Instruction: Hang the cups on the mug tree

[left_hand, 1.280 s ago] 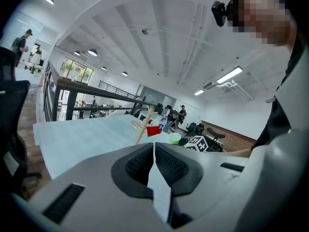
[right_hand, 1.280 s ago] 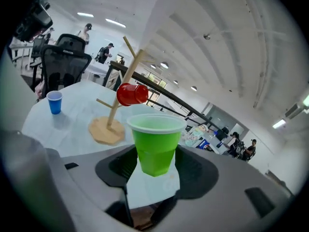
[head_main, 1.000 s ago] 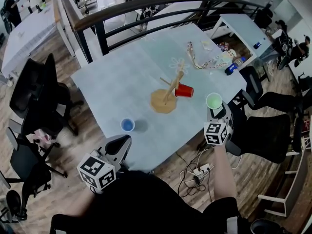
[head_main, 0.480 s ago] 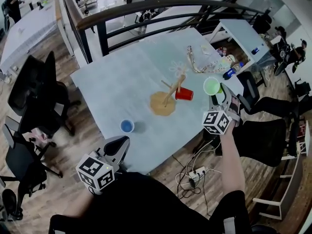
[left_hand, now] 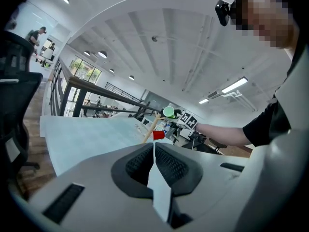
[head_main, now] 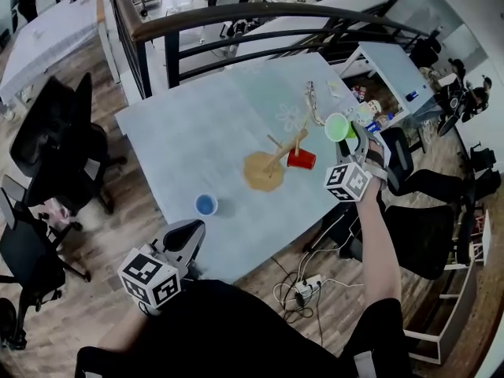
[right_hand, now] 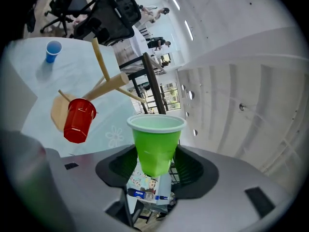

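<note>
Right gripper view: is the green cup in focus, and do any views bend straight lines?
Right gripper view: the green cup is sharp, corners black. Head view: the railing bows into an arc. Left gripper view: lines on the ceiling curve.

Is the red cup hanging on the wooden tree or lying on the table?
Hanging: the red cup sits over a peg of the mug tree, clear of the table.

Head view: my right jaws hidden under green cup [head_main: 339, 127] and cube [head_main: 347, 182]. Clutter [head_main: 346, 101] past mug tree [head_main: 277, 157] too small to name.
</note>
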Demonstrator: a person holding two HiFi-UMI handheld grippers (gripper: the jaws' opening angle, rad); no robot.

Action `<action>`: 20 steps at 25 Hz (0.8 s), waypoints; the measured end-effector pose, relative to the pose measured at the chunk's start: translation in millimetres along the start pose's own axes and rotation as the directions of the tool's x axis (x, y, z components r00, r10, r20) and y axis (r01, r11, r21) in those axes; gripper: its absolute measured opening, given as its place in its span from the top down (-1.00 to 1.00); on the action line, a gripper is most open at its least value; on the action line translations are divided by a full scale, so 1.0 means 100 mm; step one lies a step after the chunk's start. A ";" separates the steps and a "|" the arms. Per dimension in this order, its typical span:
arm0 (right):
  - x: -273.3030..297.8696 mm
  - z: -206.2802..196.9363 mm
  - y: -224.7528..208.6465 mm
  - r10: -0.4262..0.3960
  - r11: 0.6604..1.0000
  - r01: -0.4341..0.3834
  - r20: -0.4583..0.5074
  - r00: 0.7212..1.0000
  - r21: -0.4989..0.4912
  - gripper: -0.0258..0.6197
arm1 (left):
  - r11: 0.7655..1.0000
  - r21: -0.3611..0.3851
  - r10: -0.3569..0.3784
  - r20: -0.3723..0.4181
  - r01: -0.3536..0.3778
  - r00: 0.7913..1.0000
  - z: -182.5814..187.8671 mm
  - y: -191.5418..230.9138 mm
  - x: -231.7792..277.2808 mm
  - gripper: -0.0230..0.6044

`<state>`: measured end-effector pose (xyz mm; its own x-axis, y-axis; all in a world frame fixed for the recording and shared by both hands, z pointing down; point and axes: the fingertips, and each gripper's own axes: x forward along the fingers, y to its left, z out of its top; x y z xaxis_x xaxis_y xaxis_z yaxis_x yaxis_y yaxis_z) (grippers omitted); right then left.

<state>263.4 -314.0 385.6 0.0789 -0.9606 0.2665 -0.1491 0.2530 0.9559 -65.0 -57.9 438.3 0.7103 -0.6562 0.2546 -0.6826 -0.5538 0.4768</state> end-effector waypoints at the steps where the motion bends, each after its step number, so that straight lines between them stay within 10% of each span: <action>1: 0.04 0.03 -0.01 -0.001 1.000 0.001 -0.003 1.000 -0.019 0.09 | 1.000 -0.004 0.002 0.003 -0.002 1.000 0.00 0.02 -0.01 0.85; 20: 0.46 0.62 0.18 -0.003 0.909 0.024 0.051 0.999 -0.415 0.09 | 0.994 -0.098 0.059 0.031 -0.055 0.998 -0.03 0.44 -0.18 0.85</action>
<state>203.7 -360.7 407.1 0.0294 -0.9660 0.2567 0.2755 0.2547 0.9270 -107.2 -68.8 457.0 0.6633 -0.7034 0.2556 -0.7008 -0.4640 0.5419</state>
